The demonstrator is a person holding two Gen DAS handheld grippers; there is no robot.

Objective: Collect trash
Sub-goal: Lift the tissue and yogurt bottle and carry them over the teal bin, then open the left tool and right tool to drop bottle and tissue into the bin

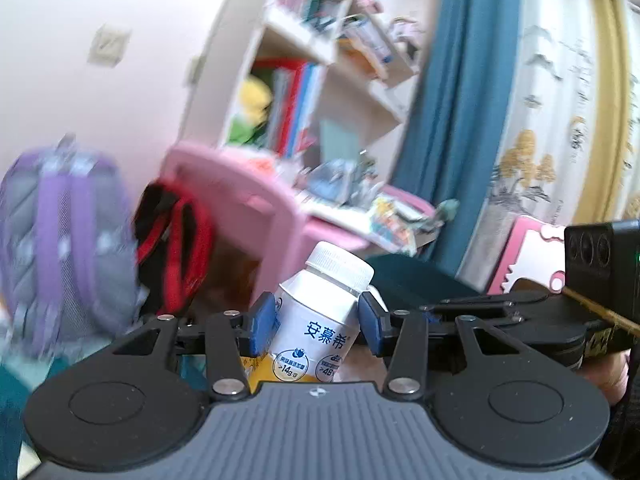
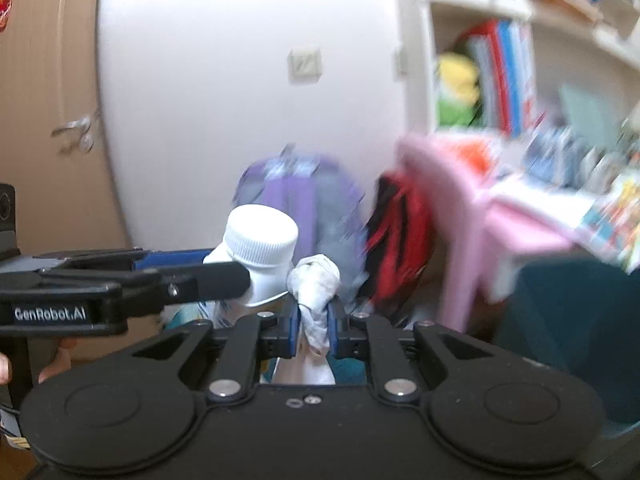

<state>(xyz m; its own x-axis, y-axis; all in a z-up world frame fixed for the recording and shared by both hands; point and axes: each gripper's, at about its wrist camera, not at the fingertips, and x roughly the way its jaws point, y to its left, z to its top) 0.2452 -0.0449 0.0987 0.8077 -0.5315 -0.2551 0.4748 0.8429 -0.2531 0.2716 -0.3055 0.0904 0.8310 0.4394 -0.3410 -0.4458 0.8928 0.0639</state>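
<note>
My left gripper (image 1: 318, 326) is shut on a white yogurt bottle (image 1: 320, 312) with a white screw cap and blue Chinese print, held upright in the air. The bottle also shows in the right wrist view (image 2: 260, 256), with the left gripper's finger across it. My right gripper (image 2: 314, 326) is shut on a crumpled white tissue (image 2: 314, 284), which bulges above the blue pads. The right gripper also shows in the left wrist view at the right edge (image 1: 520, 316). Both grippers are close together, raised above the floor.
A pink child's desk (image 1: 256, 204) with scattered papers stands ahead, under a white bookshelf (image 1: 320, 60). A purple backpack (image 1: 64, 240) and a black-and-red bag (image 1: 176, 248) hang or lean left of it. Blue curtain (image 1: 452, 120) to the right. A wooden door (image 2: 48, 120) at far left.
</note>
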